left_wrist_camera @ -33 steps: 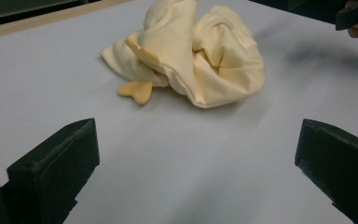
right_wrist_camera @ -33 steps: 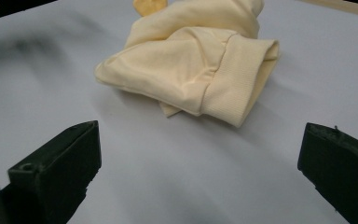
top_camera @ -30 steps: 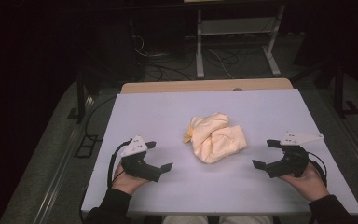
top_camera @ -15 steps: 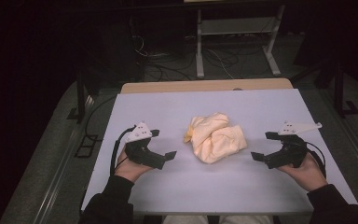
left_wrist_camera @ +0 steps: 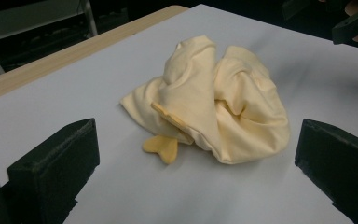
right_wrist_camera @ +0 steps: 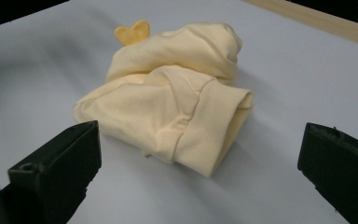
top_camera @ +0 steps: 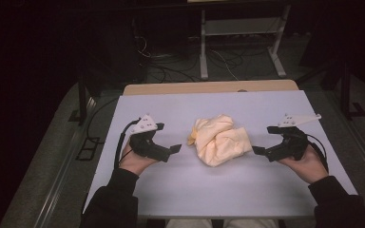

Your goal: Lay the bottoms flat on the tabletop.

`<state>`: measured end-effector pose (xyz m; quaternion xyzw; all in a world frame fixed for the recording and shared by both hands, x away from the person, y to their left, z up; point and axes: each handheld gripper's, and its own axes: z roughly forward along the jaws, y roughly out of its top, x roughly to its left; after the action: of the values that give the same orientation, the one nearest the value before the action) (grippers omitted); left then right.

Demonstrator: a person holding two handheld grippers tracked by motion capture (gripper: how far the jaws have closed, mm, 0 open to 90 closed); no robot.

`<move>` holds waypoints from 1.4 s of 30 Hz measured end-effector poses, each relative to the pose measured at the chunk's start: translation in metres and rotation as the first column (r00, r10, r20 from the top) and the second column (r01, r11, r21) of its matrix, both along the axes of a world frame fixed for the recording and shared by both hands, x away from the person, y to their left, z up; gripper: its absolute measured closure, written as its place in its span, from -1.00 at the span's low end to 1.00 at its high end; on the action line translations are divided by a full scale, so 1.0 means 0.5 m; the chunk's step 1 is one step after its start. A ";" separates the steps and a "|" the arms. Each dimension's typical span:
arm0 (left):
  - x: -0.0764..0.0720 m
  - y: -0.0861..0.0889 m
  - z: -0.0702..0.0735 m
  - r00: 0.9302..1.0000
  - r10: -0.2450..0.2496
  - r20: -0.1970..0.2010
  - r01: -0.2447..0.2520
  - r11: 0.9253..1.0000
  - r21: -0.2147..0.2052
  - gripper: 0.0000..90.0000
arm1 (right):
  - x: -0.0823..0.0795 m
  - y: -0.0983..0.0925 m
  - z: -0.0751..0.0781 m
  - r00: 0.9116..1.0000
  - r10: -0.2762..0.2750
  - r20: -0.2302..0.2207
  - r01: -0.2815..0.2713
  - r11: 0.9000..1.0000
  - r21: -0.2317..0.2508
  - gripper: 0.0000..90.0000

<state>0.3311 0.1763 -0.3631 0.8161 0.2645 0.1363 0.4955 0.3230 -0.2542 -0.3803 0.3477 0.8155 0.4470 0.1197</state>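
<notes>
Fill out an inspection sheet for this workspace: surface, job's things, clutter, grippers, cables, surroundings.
Surface: pale lilac-white table top with a wooden strip along its far edge.
Job's things: crumpled pale yellow cloth garment lying mid-table, ribbed cuff toward the right gripper, a small darker yellow heart-shaped tag toward the left gripper.
Clutter: nothing seen on the table top.
Grippers: left gripper and right gripper flank the garment, jaws wide apart, neither touching it.
Cables: black cable trails from the left gripper; loose cables lie on the floor beyond the table.
Surroundings: dark room, white metal frame behind the table.
</notes>
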 end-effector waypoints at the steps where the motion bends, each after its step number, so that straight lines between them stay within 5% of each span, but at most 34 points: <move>1: 0.003 -0.001 0.001 1.000 0.000 0.002 0.000 1.000 0.000 -1.00 | 0.000 0.000 0.000 1.000 0.000 0.000 0.000 1.000 0.000 -1.00; 17: 0.060 -0.016 0.015 1.000 -0.009 -0.008 0.010 1.000 0.006 -1.00 | 0.038 0.031 0.003 1.000 0.018 -0.008 -0.018 1.000 -0.005 -1.00; 33: 0.106 -0.048 -0.025 0.997 -0.008 -0.071 0.010 1.000 0.028 -1.00 | 0.066 0.047 -0.028 0.999 0.001 -0.041 -0.001 1.000 -0.012 -1.00; 42: 0.117 -0.056 -0.036 0.998 0.006 -0.061 -0.005 1.000 0.012 -1.00 | 0.078 0.053 -0.043 0.998 -0.005 -0.059 0.004 1.000 -0.015 -1.00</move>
<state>0.3894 0.1486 -0.3812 0.8219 0.2810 0.1144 0.4822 0.3621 -0.2280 -0.4019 0.3616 0.8213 0.4300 0.0990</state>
